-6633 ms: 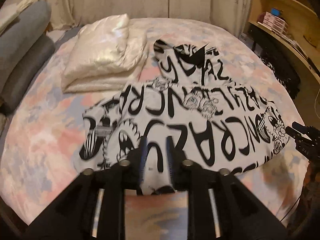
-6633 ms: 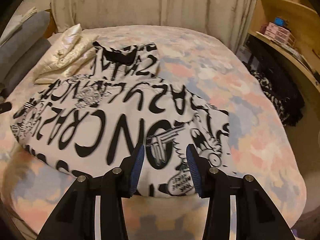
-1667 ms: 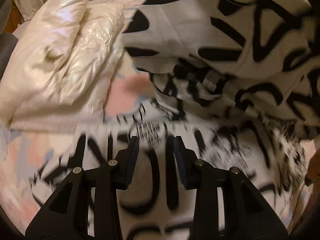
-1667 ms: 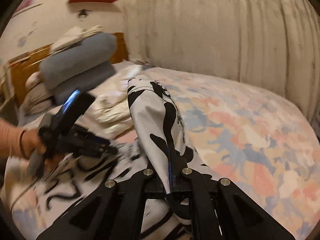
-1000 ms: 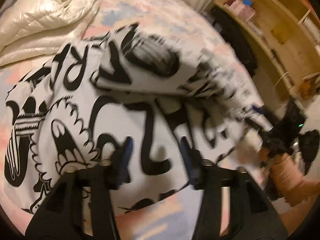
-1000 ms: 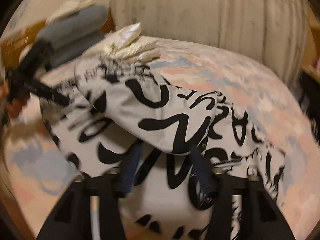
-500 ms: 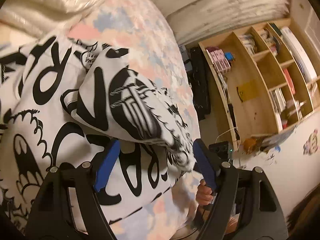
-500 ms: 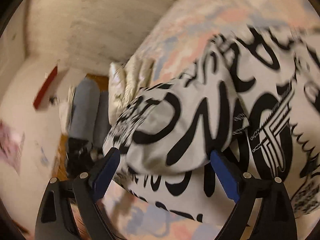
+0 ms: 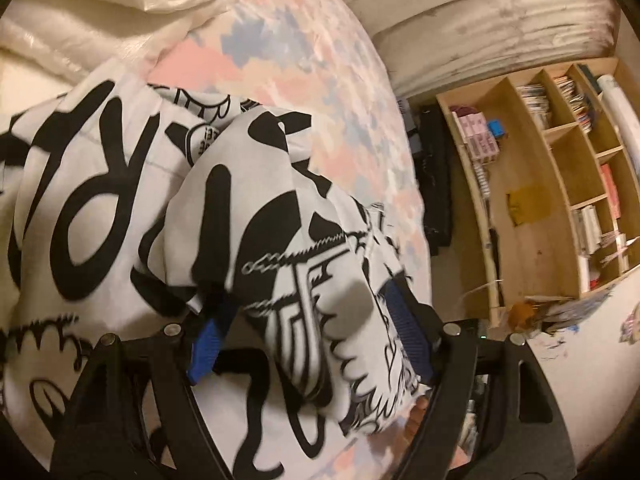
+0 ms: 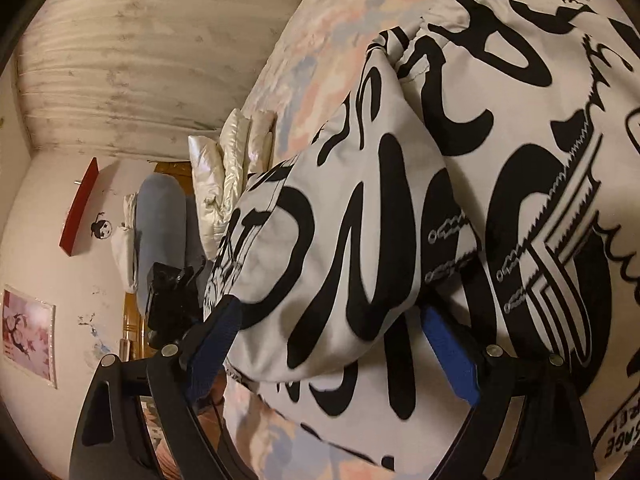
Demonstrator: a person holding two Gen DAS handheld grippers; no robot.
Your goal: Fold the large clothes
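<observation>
A large white garment with bold black lettering [image 9: 100,200] lies on the bed, with one part folded over its body [image 9: 288,248]. My left gripper [image 9: 308,316] is wide open, and the folded part lies between its blue pads [image 9: 208,340] without being pinched. My right gripper [image 10: 332,320] is also wide open around the folded flap [image 10: 352,240], its blue pads [image 10: 452,348] apart. The left gripper [image 10: 172,300] shows in the right wrist view, beyond the garment's far edge.
The bed has a pastel patterned sheet [image 9: 320,80]. A cream quilted duvet [image 9: 100,8] lies folded beside the garment. Grey pillows [image 10: 160,216] are stacked by the wall. A wooden bookshelf [image 9: 560,180] and a dark bag [image 9: 436,184] stand beside the bed.
Both grippers carried a part of the garment over its body, then opened and let it drop. Both views have tilted sideways and moved close to the folded flap.
</observation>
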